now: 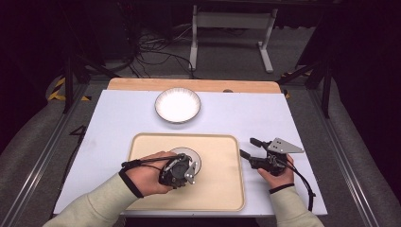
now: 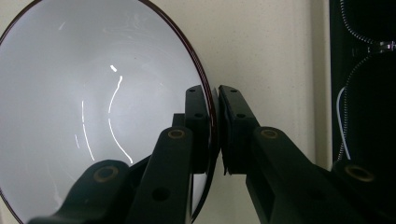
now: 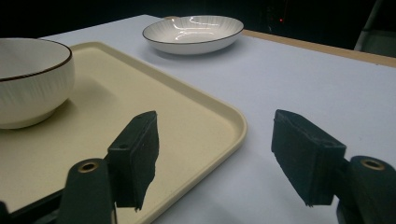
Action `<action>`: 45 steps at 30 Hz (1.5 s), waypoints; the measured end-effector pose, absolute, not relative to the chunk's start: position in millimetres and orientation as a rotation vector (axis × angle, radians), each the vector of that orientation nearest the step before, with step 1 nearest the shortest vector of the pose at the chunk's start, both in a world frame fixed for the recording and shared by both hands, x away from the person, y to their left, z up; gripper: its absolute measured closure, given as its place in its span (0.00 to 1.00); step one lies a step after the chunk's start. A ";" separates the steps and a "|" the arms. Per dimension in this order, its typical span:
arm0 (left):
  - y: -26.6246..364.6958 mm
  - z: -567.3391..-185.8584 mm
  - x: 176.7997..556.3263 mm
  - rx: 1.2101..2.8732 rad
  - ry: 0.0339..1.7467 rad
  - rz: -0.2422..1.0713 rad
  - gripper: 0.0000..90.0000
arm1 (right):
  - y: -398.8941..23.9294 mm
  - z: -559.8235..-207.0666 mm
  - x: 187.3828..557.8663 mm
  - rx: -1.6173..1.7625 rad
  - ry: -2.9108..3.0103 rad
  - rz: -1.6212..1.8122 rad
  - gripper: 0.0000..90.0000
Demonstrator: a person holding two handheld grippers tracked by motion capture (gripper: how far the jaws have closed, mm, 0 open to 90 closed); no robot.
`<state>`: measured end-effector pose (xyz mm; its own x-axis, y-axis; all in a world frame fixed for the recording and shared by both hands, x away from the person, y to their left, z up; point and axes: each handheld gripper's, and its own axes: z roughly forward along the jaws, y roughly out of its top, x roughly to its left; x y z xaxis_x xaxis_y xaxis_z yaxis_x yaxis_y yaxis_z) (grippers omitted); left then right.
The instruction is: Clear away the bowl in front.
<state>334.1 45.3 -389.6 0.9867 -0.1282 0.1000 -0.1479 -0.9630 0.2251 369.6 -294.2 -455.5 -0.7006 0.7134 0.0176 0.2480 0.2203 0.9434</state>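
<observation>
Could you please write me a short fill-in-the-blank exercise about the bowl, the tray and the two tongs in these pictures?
1. The left tongs are shut on the ____ of the bowl.
2. The bowl stands on the beige ____.
3. The right tongs hover with jaws ____, holding nothing.
4. The ribbed plate lies on the white table, ____ the tray.

Missing words: rim; tray; open; beyond

In the high view, the person's left hand and the black left gripper (image 1: pixel 182 171) cover most of the small white bowl with a dark rim (image 1: pixel 195 158). The left gripper view cuts that bowl (image 2: pixel 93 116) off at its left and bottom edges. The right gripper view cuts the bowl (image 3: pixel 28 81) off at its left edge, and the cream plastic tray (image 3: pixel 187 126) too.
</observation>
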 end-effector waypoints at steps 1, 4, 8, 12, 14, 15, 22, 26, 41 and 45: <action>45.1 -389.5 334.1 2.903 -0.203 0.123 0.92 | -294.2 -455.5 369.6 0.888 2.078 1.485 0.37; 45.0 -390.0 333.4 2.905 -0.197 0.125 0.92 | -294.2 -455.5 369.6 0.886 2.079 1.484 0.37; 45.3 -391.3 333.3 2.905 -0.186 0.117 0.93 | -294.2 -455.5 369.6 0.887 2.078 1.484 0.37; 46.0 -392.8 333.3 2.909 -0.185 0.108 0.92 | -294.2 -455.5 369.6 0.888 2.078 1.484 0.37; 46.5 -393.7 332.9 2.906 -0.188 0.108 0.92 | -294.1 -455.5 369.6 0.887 2.078 1.483 0.36; 46.5 -393.7 332.9 2.906 -0.188 0.108 0.92 | -294.1 -455.5 369.6 0.887 2.078 1.483 0.36; 46.4 -401.4 332.8 2.915 -0.184 0.065 0.89 | -294.2 -455.5 369.6 0.888 2.079 1.484 0.37; 48.2 -401.8 334.0 2.905 -0.163 0.050 0.89 | -294.2 -455.5 369.7 0.890 2.080 1.485 0.36; 62.3 -383.2 341.5 2.723 -0.039 0.001 0.62 | -294.3 -455.5 369.8 0.892 2.076 1.484 0.36; 71.5 -376.0 343.3 2.639 0.002 0.020 0.63 | -294.7 -455.3 369.6 0.897 2.071 1.482 0.35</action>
<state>343.3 71.5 -376.0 0.9999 0.0052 0.0140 -0.0022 -0.8764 0.4816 369.6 -294.7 -455.3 -0.6940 0.7197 0.0197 0.2509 0.2161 0.9436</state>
